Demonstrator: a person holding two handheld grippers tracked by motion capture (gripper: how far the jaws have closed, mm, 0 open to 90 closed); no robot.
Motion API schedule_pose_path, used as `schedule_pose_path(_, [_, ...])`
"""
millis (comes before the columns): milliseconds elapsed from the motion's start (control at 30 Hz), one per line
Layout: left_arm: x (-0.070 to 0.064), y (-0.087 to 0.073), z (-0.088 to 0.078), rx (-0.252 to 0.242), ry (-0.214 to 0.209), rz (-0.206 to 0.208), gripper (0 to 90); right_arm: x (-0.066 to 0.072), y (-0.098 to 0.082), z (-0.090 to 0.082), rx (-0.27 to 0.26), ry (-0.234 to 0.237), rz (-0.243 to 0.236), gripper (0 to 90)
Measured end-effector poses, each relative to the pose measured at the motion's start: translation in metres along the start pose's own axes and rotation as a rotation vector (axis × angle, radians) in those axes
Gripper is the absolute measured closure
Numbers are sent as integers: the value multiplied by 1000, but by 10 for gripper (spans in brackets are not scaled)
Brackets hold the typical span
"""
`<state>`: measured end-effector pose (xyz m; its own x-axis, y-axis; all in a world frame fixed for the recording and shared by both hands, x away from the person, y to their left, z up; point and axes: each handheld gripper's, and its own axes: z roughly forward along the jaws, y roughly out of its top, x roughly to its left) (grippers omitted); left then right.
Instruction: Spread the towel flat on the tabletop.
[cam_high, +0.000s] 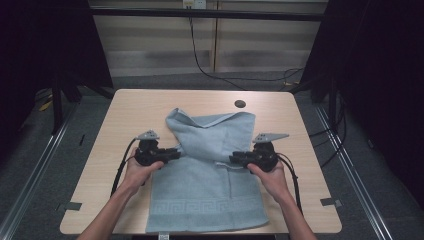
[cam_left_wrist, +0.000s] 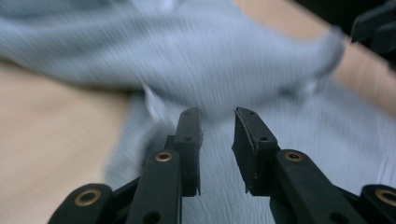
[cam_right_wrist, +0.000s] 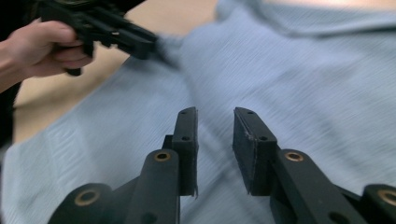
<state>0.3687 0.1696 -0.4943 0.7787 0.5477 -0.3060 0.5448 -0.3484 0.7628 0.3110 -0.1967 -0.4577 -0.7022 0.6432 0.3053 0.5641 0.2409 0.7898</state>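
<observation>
A light blue towel (cam_high: 210, 192) lies on the wooden table (cam_high: 125, 115), its patterned border along the front edge and its far half bunched up in loose folds toward the middle. My left gripper (cam_high: 177, 154) rests at the towel's left edge, pointing right. My right gripper (cam_high: 232, 159) is over the towel's right side, pointing left. In the left gripper view the towel (cam_left_wrist: 224, 60) sits just ahead of my left gripper (cam_left_wrist: 218, 116), whose jaws stand apart with nothing between them. In the right gripper view my right gripper (cam_right_wrist: 215, 116) hovers with parted, empty jaws over the towel (cam_right_wrist: 303, 84), and my left gripper (cam_right_wrist: 144, 44) touches its far edge.
A dark round hole (cam_high: 240, 104) sits in the table near its far edge. Tape marks (cam_high: 74, 205) lie by the front corners. Black curtains and cables surround the table. Bare wood lies to the left and right of the towel.
</observation>
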Motion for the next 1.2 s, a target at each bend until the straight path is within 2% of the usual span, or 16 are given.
schedule_pose_path(67, [-1, -6, 9, 40, -4, 4, 691, 4, -12, 7, 27, 11, 3, 731])
schedule_pose_path(100, [-2, -8, 12, 52, 12, 18, 687, 5, -17, 12, 48, 16, -3, 733])
schedule_pose_path(200, [-4, -10, 14, 60, 31, 49, 697, 4, -24, 22, 110, 19, -1, 744])
schedule_pose_path(267, [-5, -13, 12, 59, 46, 94, 722, 1, -28, 28, 139, -45, -17, 726])
schedule_pose_path(333, [-4, -17, 7, 51, 41, 85, 727, -4, -33, 28, 151, -99, -35, 721])
schedule_pose_path(400, [-3, -22, 0, 52, 37, 74, 735, -7, -37, 25, 163, -106, -26, 721])
schedule_pose_path(467, [-6, -27, -6, 57, 41, 82, 737, -8, -43, 20, 144, -91, 3, 721])
schedule_pose_path(567, [-15, -33, -13, 72, 17, 93, 736, -1, -54, 11, 140, -51, 24, 721])
schedule_pose_path(633, [-21, -38, -16, 72, 3, 90, 735, 8, -60, 6, 148, -41, 11, 720])
schedule_pose_path(767, [-38, -48, -24, 104, -21, 114, 724, 29, -70, -3, 176, -4, 1, 720])
schedule_pose_path(833, [-46, -54, -29, 110, -45, 109, 720, 41, -78, -7, 186, 39, 6, 720])
schedule_pose_path(933, [-55, -63, -39, 133, -97, 92, 716, 53, -86, -14, 200, 65, 3, 673])
schedule_pose_path(1000, [-60, -65, -43, 140, -100, 96, 695, 59, -86, -20, 180, 76, -24, 647])
schedule_pose_path(1067, [-61, -65, -47, 109, -119, 77, 666, 59, -78, -31, 103, 61, -23, 648])
schedule_pose_path(1133, [-60, -58, -50, 66, -107, 79, 653, 52, -66, -40, 29, 28, -13, 654])
schedule_pose_path(1200, [-54, -51, -53, 11, -83, 58, 649, 39, -56, -44, -2, -16, 0, 653])
